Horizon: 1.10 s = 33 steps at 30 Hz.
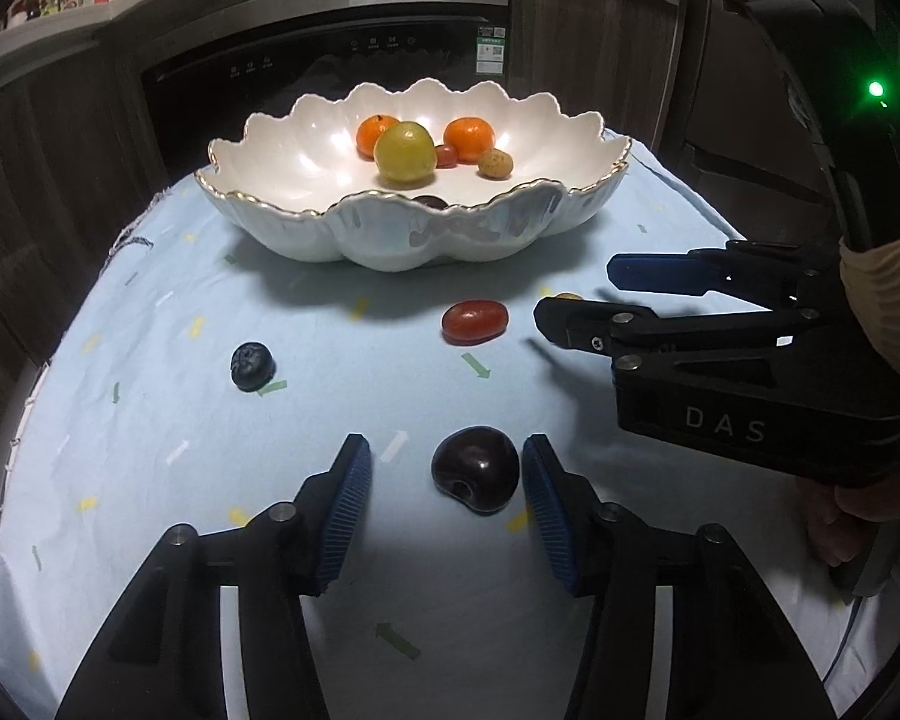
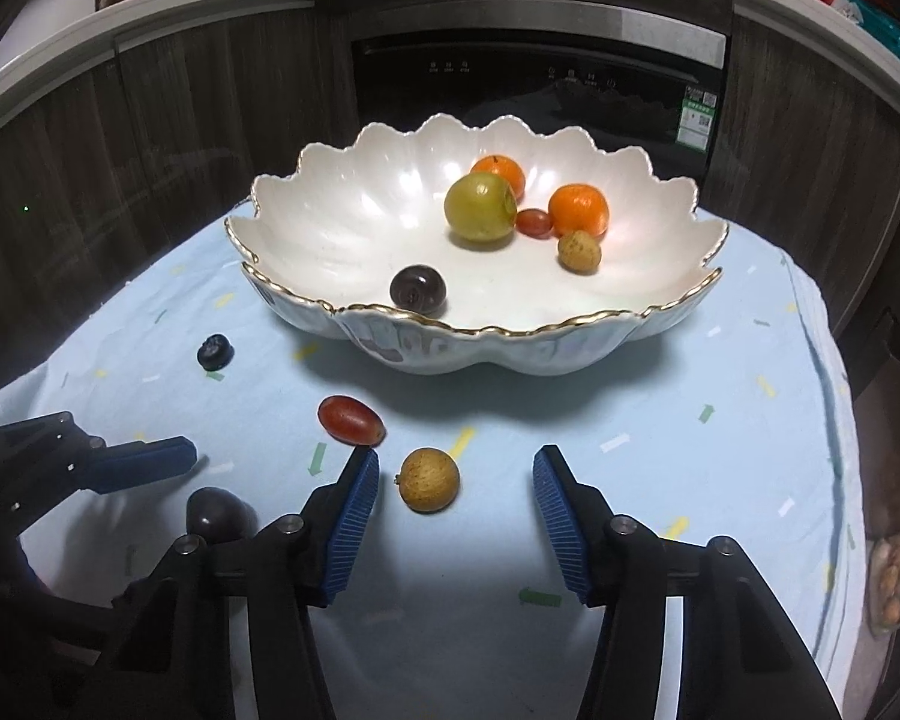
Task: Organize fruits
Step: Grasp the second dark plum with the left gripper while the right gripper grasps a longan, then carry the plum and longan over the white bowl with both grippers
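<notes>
My left tool [image 1: 447, 468] open, tilted down, dark plum [image 1: 475, 469] between pads on desk | my right tool [image 2: 456, 480] open around tan longan [image 2: 429, 479], body reads "DAS" | bowl [image 2: 342, 222] beyond holds fruit.

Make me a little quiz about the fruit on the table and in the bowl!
1. True or false: the bowl is empty.
2. Which fruit lies between the left hand-held gripper's fingers: A blueberry, B dark cherry, C orange?
3. Fill in: the right hand-held gripper frames a tan ____.

Key:
1. False; six fruits lie inside.
2. B, the dark cherry.
3. longan; the blueberry and red grape lie loose on the cloth.
</notes>
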Available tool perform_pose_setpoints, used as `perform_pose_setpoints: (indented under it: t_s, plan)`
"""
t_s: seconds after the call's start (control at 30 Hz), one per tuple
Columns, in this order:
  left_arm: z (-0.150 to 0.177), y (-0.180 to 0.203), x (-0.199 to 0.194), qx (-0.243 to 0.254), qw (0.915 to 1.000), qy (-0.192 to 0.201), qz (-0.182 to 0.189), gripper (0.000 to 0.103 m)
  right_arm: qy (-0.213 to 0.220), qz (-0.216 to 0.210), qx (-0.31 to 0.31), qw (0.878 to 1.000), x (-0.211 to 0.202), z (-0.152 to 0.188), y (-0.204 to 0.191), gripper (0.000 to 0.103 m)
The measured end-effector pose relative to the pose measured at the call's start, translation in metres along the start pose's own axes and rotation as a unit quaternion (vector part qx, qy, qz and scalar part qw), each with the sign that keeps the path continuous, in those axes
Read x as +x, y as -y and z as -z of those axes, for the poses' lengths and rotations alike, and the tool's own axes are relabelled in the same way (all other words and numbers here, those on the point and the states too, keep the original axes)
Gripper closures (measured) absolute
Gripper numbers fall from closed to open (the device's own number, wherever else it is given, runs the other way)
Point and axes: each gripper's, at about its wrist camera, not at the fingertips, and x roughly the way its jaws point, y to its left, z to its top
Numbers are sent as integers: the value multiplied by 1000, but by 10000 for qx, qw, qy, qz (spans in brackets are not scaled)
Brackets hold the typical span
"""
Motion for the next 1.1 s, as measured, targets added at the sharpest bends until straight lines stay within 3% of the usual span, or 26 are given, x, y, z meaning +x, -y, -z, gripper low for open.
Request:
perform_pose_setpoints:
  t_s: [0.1, 0.47, 1.1]
  plan:
    - [1, -2, 1, -34, 10000, 1, 52, 56, -14, -38, 29, 10000, 1, 0, -1, 51]
    - [3, 1, -1, 59, 9998, 54, 207, 72, -270, -153, -69, 9995, 11, 1, -6, 79]
    - [-1, -8, -6, 4, 9999, 95, 119, 75, -133, -94, 5, 9999, -1, 0, -8, 79]
